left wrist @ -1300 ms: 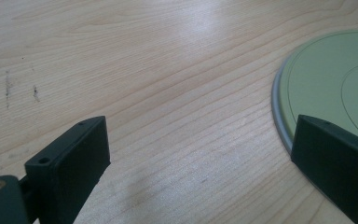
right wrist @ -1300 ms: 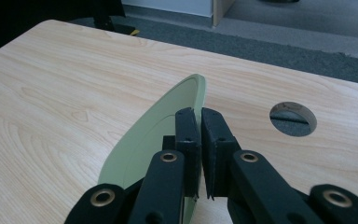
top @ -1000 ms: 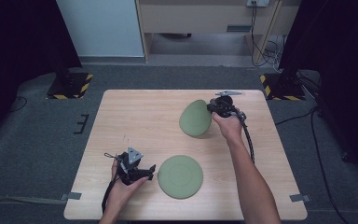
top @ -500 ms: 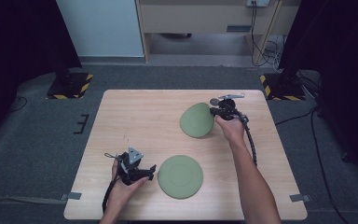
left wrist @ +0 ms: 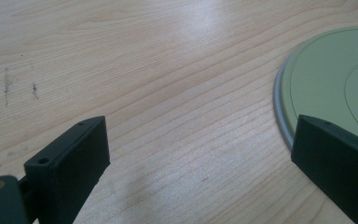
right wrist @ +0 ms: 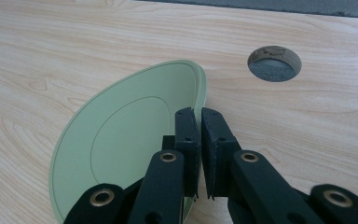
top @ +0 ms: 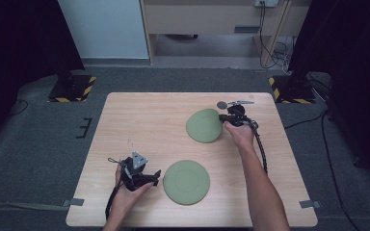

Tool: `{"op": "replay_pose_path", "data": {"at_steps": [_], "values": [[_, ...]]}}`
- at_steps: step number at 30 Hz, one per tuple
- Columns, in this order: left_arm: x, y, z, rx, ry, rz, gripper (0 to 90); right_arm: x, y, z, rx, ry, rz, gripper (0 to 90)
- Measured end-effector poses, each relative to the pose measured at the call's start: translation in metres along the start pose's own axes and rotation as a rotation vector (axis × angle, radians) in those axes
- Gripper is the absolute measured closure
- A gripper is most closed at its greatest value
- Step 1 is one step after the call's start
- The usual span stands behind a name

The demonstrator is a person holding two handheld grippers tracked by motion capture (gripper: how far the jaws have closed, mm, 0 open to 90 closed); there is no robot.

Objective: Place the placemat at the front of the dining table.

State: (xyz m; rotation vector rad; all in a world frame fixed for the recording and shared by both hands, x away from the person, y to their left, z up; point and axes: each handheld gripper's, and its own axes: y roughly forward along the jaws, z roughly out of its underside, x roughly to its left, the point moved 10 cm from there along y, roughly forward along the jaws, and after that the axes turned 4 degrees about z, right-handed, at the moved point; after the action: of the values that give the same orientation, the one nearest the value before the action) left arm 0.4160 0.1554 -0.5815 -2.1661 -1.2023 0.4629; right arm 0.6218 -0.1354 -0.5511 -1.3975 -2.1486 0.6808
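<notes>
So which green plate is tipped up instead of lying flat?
The far plate, pinched at its rim by the right gripper, is tilted. The near plate lies flat by the left gripper.

bright even light on table (top: 149, 120), dim surroundings, close jaws sl. blurred.

I count two green plates: one plate (top: 186, 182) near my side, a second plate (top: 204, 125) farther back. Two tongs in my hands: left tongs (top: 157, 176), right tongs (top: 223, 117). One tabletop (top: 139, 120), with one round hole (top: 221, 104) in it. Two striped floor blocks beyond.
</notes>
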Motion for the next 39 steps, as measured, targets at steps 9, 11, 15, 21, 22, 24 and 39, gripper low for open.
{"op": "replay_pose_path", "data": {"at_steps": [9, 11, 15, 21, 22, 24, 39], "values": [[-0.001, 0.001, 0.001, 0.003, -0.001, -0.001, 3.3, -0.004, 0.002, 0.003, 0.01, 0.01, -0.003, 85.9], [-0.001, 0.001, 0.001, 0.004, 0.001, 0.0, 3.3, -0.004, 0.003, 0.004, 0.011, 0.01, -0.003, 85.9], [-0.002, 0.001, 0.001, 0.005, 0.002, 0.001, 3.3, -0.007, 0.006, 0.005, 0.015, 0.014, 0.0, 85.7], [0.001, 0.002, 0.001, 0.004, -0.004, -0.002, 3.3, -0.011, 0.01, 0.005, 0.005, 0.033, -0.001, 85.5], [0.001, 0.002, 0.001, 0.004, -0.005, -0.002, 3.3, -0.012, 0.012, 0.005, 0.003, 0.035, -0.001, 85.3], [0.002, 0.002, 0.001, 0.004, -0.005, -0.002, 3.3, -0.013, 0.012, 0.005, 0.0, 0.031, 0.0, 85.3], [0.0, 0.001, 0.0, 0.003, 0.002, 0.002, 3.3, -0.017, 0.019, 0.004, 0.002, 0.048, 0.011, 84.6]]}}
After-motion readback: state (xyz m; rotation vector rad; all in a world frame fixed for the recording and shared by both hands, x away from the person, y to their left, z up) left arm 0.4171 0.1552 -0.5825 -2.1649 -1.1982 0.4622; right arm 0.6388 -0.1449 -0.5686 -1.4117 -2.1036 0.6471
